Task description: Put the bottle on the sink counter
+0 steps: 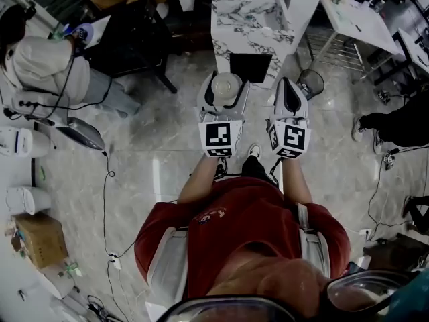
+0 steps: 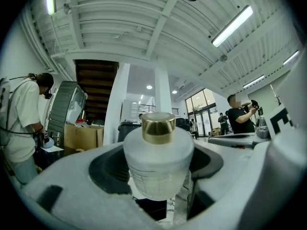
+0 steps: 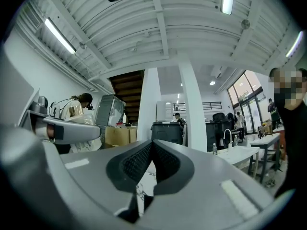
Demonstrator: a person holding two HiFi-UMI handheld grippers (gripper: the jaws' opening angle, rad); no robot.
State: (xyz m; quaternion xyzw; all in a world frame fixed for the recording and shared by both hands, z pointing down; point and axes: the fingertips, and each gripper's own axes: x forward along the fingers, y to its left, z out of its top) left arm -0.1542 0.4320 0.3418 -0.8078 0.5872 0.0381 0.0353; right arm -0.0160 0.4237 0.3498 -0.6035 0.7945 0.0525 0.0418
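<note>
Frosted bottle in left gripper — held level.

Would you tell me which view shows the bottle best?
The left gripper view: the bottle with its gold cap fills the middle, side-on. The head view shows only its top from above; the right gripper view shows none of it.

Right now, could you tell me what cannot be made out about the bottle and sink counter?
- Bottle print: left gripper view, too blurred.
- Bottle's body: head view, hidden under its cap and the left tool.
- Sink counter's far end: head view, cut by top edge.
</note>
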